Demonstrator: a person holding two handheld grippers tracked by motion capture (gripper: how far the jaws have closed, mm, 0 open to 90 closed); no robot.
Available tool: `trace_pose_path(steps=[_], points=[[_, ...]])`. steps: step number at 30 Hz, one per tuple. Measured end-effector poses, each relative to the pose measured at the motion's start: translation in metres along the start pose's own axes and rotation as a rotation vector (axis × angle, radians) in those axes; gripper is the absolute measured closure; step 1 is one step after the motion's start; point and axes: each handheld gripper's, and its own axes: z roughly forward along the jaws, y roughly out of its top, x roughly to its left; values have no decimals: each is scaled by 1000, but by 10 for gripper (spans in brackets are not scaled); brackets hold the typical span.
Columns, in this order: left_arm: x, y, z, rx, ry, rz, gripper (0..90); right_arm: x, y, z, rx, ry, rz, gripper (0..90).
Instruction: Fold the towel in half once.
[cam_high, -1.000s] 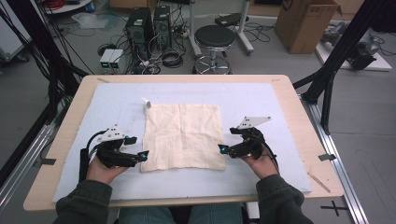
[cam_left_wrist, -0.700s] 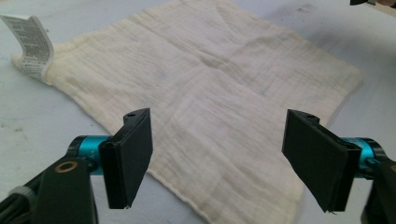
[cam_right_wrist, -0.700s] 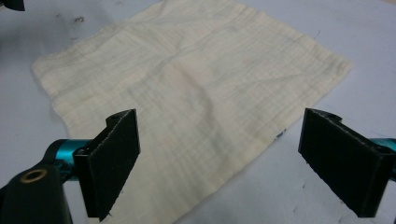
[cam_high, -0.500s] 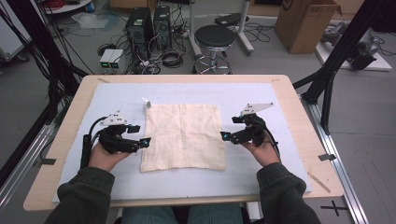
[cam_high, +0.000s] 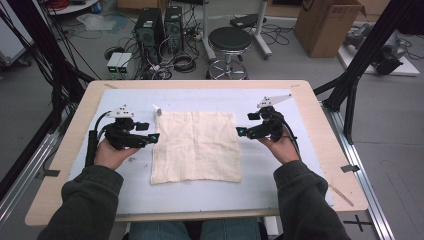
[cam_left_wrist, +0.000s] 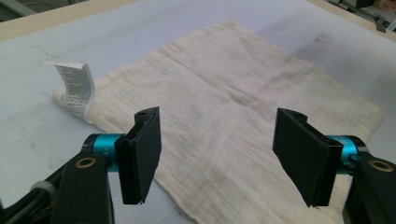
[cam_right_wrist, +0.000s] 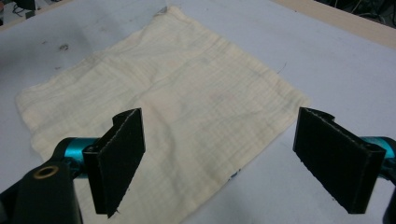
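cream cloth (cam_high: 196, 146) between open tongs

My cream cloth (cam_high: 196, 146) lies spread flat and square on the pale blue mat (cam_high: 200, 192), faintly creased, its weave ribbed. A white printed label (cam_left_wrist: 74, 87) curls upright from its far left corner.

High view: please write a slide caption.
Two open grippers, left and right, flank a flat cream cloth.
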Motion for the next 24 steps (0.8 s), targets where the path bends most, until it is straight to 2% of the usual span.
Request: trace_pose_path(steps=[3,8,9,12,14,16,21,24], points=[[9,4,4,-3,4,-23,347,-10,11,5,2,0,2,197],[23,14,11,-4,22,-36,362,-19,24,9,6,1,10,202],[25,17,12,1,29,-38,364,-23,31,10,4,-3,7,205],[31,26,15,-7,38,-37,373,-27,39,12,4,-2,9,217],[35,34,17,5,50,-30,374,-31,44,15,4,-9,15,229],[37,39,19,-2,48,-30,375,-35,45,17,-9,-9,22,244],[44,46,32,15,59,-42,379,-46,43,30,9,-30,50,264],[49,45,39,8,69,-54,380,-52,40,39,18,-45,59,291]])
